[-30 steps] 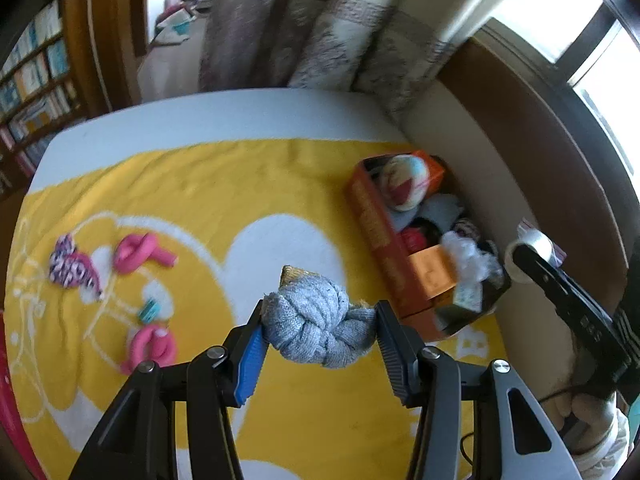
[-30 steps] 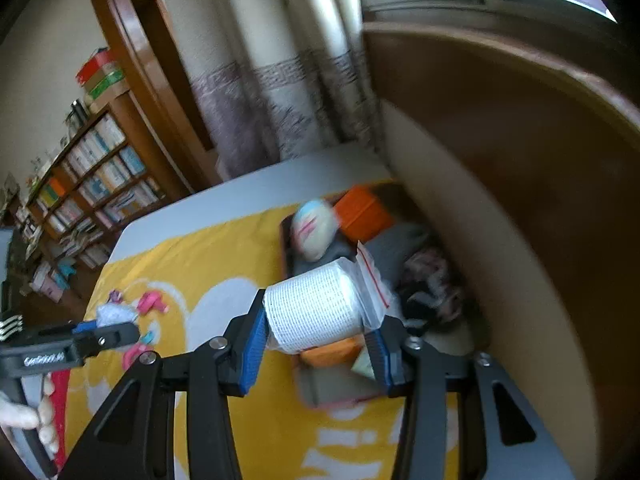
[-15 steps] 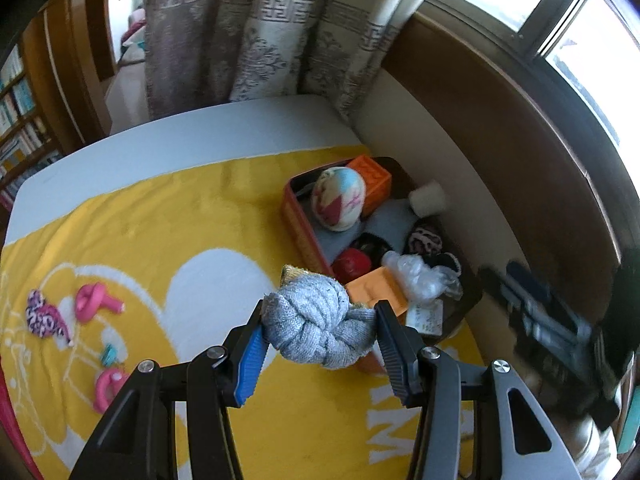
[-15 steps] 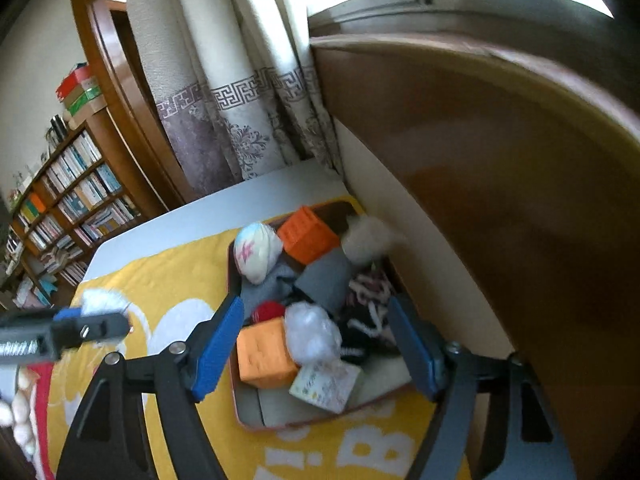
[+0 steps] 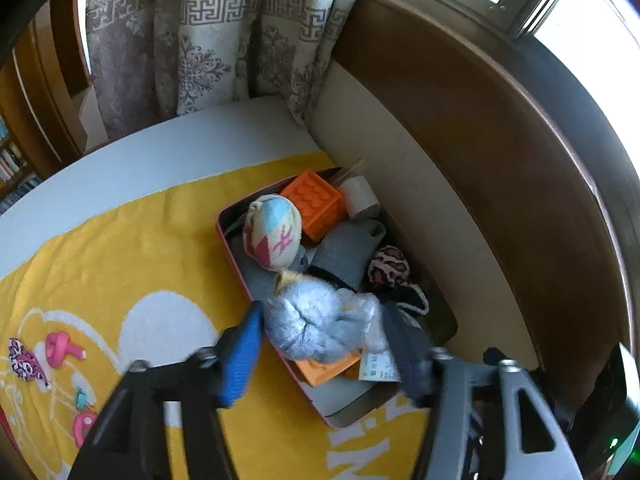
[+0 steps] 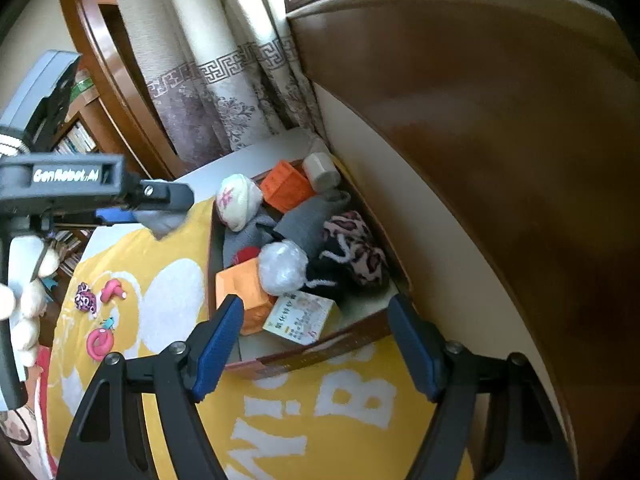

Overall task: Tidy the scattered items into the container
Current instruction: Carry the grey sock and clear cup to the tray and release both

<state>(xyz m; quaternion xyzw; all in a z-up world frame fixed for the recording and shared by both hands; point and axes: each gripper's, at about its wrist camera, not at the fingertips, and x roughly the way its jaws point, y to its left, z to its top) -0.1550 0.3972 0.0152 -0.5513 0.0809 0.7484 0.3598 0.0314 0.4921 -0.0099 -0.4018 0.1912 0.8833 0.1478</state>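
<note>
My left gripper (image 5: 322, 332) is over the near part of the red box (image 5: 230, 256) with the knotted grey sock (image 5: 320, 326) between its jaws; the jaws look spread and blurred, and the sock seems to be coming loose. It also shows in the right wrist view (image 6: 160, 218). My right gripper (image 6: 316, 344) is open and empty, in front of the box (image 6: 320, 354). The box holds a white roll (image 6: 320, 170), orange blocks (image 6: 286, 186), a patterned ball (image 6: 238, 202) and socks.
On the yellow blanket (image 5: 120, 264) at the left lie two pink knotted items (image 5: 60, 350), a leopard-print item (image 5: 24, 360) and a small teal piece (image 5: 82, 398). A wooden wall panel (image 5: 500, 184) and curtains (image 5: 208, 40) border the box.
My left gripper carried the grey sock over the box and its jaws have spread. My right gripper let the white roll go into the far end of the box and drew back, open.
</note>
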